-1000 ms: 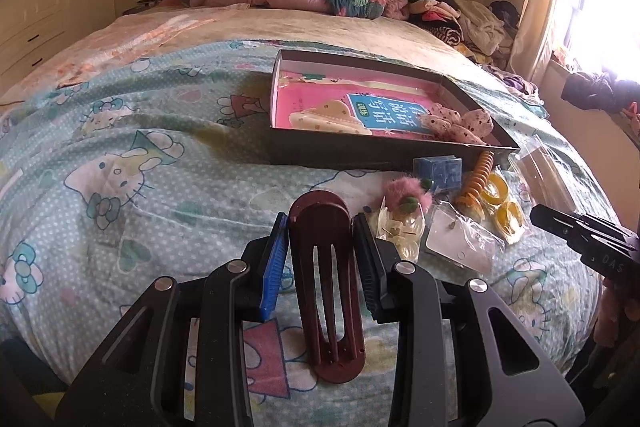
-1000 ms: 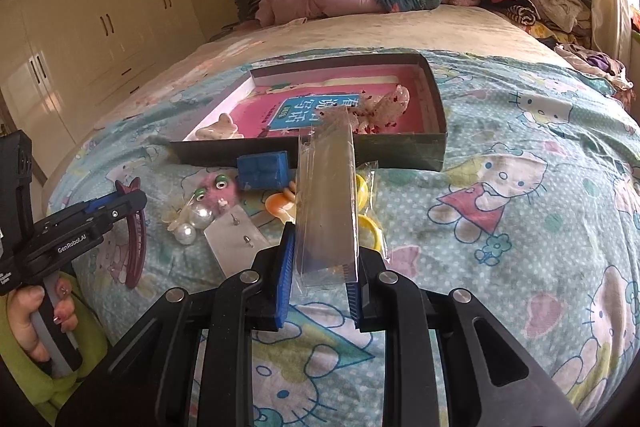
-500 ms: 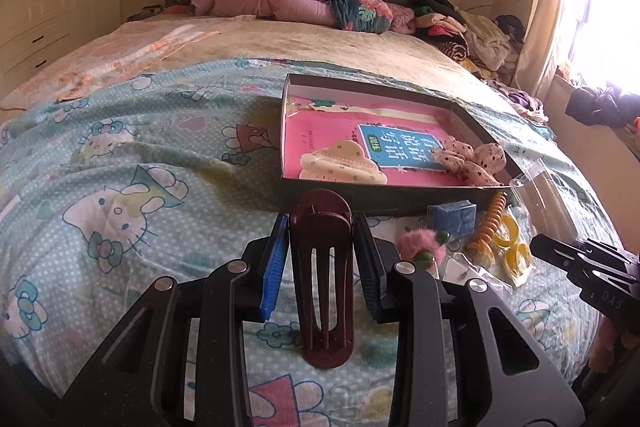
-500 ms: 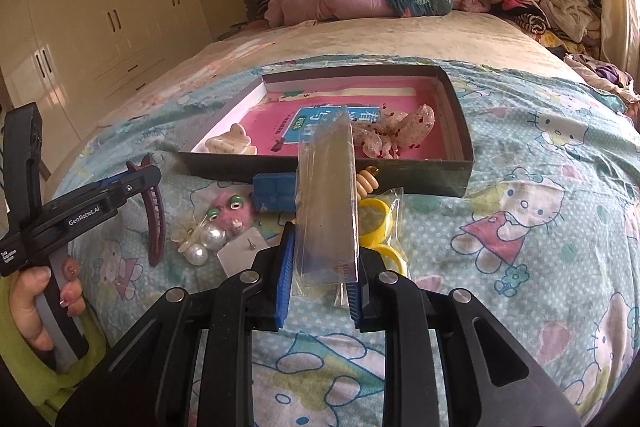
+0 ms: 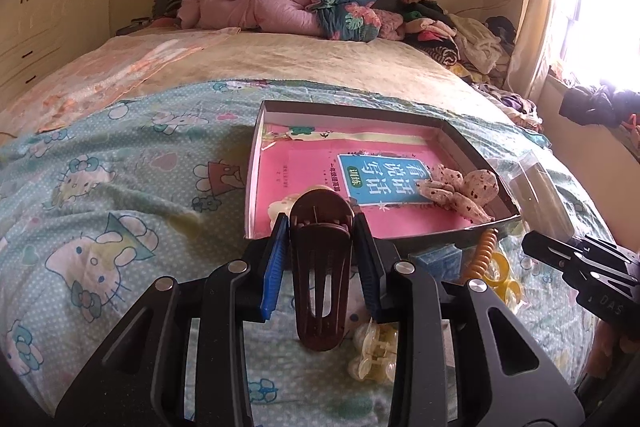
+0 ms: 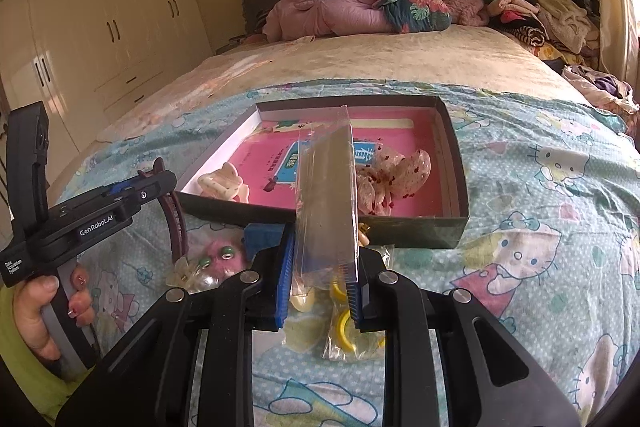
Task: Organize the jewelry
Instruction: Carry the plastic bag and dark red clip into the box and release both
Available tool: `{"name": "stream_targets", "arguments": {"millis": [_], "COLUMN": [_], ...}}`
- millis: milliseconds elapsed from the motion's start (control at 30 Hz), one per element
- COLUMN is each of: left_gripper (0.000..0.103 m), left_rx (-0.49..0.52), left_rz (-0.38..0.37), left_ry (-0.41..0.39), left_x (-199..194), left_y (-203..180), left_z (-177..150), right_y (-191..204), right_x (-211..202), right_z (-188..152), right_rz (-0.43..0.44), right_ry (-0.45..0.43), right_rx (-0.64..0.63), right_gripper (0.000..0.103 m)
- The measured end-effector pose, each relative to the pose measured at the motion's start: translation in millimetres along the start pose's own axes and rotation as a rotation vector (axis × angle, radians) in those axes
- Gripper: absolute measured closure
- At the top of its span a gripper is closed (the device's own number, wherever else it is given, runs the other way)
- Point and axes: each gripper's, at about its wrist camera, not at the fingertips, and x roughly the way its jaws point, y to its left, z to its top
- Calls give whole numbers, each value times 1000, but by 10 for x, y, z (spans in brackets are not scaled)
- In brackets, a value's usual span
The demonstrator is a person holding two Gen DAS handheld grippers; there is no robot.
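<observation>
My left gripper (image 5: pixel 321 243) is shut on a dark brown hair clip (image 5: pixel 321 267), held just short of the near wall of the shallow dark box (image 5: pixel 476 151). The box holds a pink book (image 5: pixel 312 163), a cream claw clip (image 6: pixel 222 183) and a spotted pink bow (image 5: pixel 460 193). My right gripper (image 6: pixel 324 255) is shut on a clear plastic packet (image 6: pixel 326 195), raised before the box's front wall (image 6: pixel 408 229). In the right wrist view the left gripper (image 6: pixel 160 183) shows at the left with the brown clip (image 6: pixel 176 223) hanging from it.
Loose on the Hello Kitty bedsheet (image 5: pixel 100 227) before the box lie a small blue box (image 5: pixel 436 257), an orange spiral tie (image 5: pixel 482 255), yellow rings (image 6: pixel 344 327), a pink fluffy piece (image 6: pixel 218 257) and pearl clips (image 5: pixel 372 351). Bedding and clothes pile at the headboard (image 5: pixel 280 7).
Both grippers have risen and moved toward the box, each keeping its grip. The box now appears nearer and larger in both views.
</observation>
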Motion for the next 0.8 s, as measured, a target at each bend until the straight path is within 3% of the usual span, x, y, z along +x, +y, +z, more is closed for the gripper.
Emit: {"name": "stream_targets", "arguments": {"millis": [800], "left_gripper": [79], "left_rx": [85], "left_rz": [-40], "left_ry": [9], "left_x": [500], "left_y": [-406], "left_z": [380], "right_y": [-543], "right_x": [107], "right_z": [337], "right_rz": [-80], "right_ry": [-46], "right_rx": [73], "right_gripper": [81]}}
